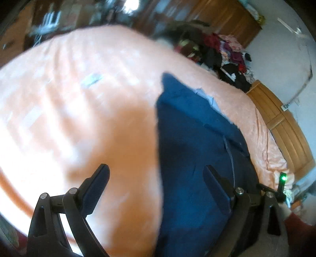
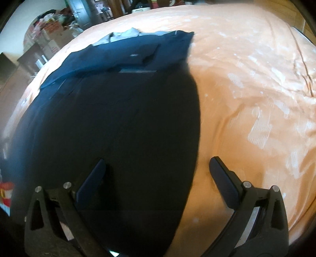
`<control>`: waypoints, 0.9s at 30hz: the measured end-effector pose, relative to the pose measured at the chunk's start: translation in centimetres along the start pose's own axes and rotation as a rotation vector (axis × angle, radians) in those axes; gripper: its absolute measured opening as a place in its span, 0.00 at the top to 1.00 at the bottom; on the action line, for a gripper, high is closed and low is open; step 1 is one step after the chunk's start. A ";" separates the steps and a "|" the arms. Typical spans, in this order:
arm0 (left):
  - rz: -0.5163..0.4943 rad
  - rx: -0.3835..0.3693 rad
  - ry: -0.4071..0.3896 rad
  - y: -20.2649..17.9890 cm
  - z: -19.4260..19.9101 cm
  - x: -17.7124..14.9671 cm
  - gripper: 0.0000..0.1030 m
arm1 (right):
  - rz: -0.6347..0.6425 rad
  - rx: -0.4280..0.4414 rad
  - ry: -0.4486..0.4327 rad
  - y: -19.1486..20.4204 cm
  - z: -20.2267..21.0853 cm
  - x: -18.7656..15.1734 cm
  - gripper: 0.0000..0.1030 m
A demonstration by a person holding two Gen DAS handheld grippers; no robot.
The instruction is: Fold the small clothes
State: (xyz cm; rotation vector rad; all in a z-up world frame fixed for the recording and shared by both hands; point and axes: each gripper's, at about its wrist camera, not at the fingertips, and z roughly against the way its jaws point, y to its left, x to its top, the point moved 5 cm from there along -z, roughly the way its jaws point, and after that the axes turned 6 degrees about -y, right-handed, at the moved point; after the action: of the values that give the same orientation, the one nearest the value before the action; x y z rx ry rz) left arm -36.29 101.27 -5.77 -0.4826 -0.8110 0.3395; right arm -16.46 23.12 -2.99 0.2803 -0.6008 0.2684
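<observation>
Navy garment flat on orange bedspread | both tools wide, empty

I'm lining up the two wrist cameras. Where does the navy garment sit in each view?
Left wrist: navy garment fills the centre-right, running to the bottom edge.
Right wrist: navy garment fills the centre-left, its far end at the top.
Shared landmark: the peach bedspread beneath it.

A home bedroom: a bed under an orange bedspread, wooden wardrobes and heaped clothes.
</observation>
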 end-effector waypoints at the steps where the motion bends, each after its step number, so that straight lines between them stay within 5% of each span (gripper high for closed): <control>1: -0.001 -0.015 0.021 0.2 0.2 -0.9 0.08 | 0.002 0.009 -0.002 0.0 0.2 -0.3 0.00; 16: -0.263 0.029 0.160 -4.6 -1.9 -7.3 0.32 | -0.002 0.025 -0.036 0.2 0.8 -1.8 0.00; 20: -0.267 -0.061 0.204 -6.9 -2.4 -9.2 0.35 | -0.002 0.031 -0.029 0.2 0.8 -1.8 0.00; 24: -0.162 -0.071 0.194 -4.7 -2.7 -7.9 0.58 | 0.004 0.041 -0.029 0.1 0.8 -1.9 0.00; 27: -0.124 -0.098 0.191 -4.5 -2.9 -6.7 0.58 | 0.002 0.046 -0.029 0.0 1.0 -1.9 0.00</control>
State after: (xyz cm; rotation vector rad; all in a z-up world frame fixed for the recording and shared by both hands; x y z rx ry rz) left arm -37.91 93.59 -9.20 -0.5454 -0.6696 0.1366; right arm -18.49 22.51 -3.37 0.3282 -0.6242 0.2812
